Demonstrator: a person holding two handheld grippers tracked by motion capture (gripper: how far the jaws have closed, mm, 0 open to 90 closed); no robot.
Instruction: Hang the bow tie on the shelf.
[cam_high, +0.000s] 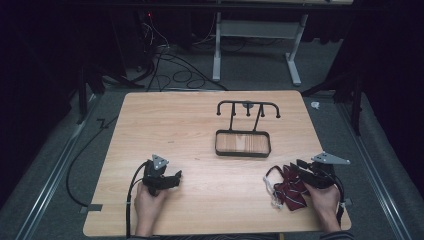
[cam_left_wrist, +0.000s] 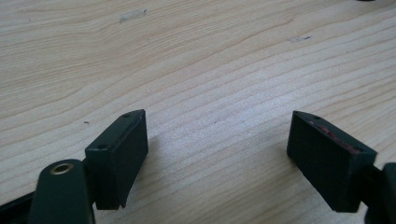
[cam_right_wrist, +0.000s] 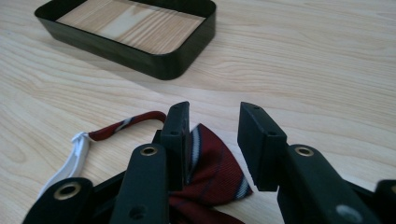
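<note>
we see a light wooden desk (cam_high: 200, 125) with a black rack (cam_high: 243, 131) standing near its middle, a shallow tray at its base and a bar of pegs rising behind it. in the high view the left hand-held gripper (cam_high: 176, 177) rests low on the desk at the near left, held by the person's left hand (cam_high: 149, 200), well apart from everything else. in the left gripper view its jaws stand wide apart with nothing but bare wood grain between them, so we call it released. the right hand-held gripper (cam_high: 295, 166) sits at the near right corner in the person's right hand (cam_high: 324, 197), just over a dark red striped bow tie (cam_high: 291, 187) that lies flat on the desk. in the right gripper view the bow tie (cam_right_wrist: 212, 172) lies under and between the jaws, which stand apart with a clear gap and do not pinch the cloth, so this one is released too. a red strap curves off from the tie toward a white band (cam_right_wrist: 70, 161) at the side. the rack's tray (cam_right_wrist: 154, 63) lies beyond, apart from the tie.
</note>
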